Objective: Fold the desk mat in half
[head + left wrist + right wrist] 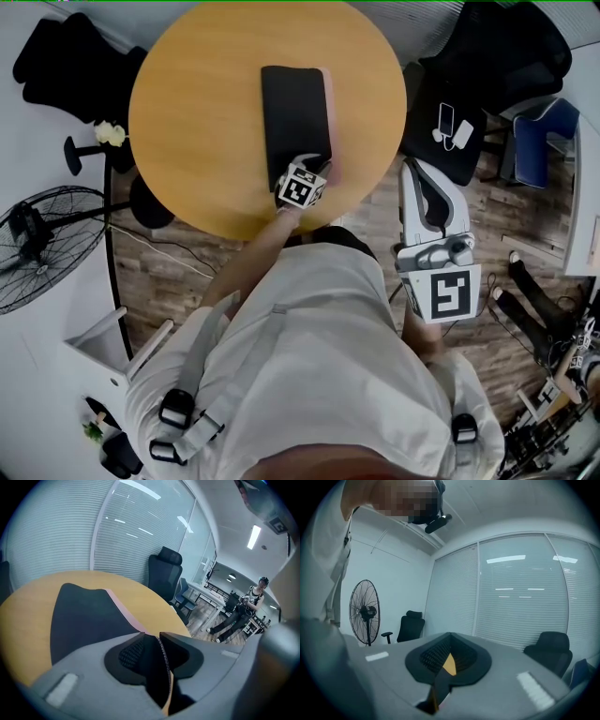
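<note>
Mat (295,112) folded in half on round desk (187,112), pink strip shown along one side.
Left gripper (151,633) jaws are slightly parted at the mat's near edge; they should be lifted clear without dragging the fold. Right gripper (450,637) is held off the desk, jaws together, empty.

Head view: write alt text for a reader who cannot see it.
Seen from above, a person's left tool is at the near end of a folded black desk mat, pink along its right edge, on a round wooden table. The right tool hangs off the table, above a wood floor; a fan stands at left.
</note>
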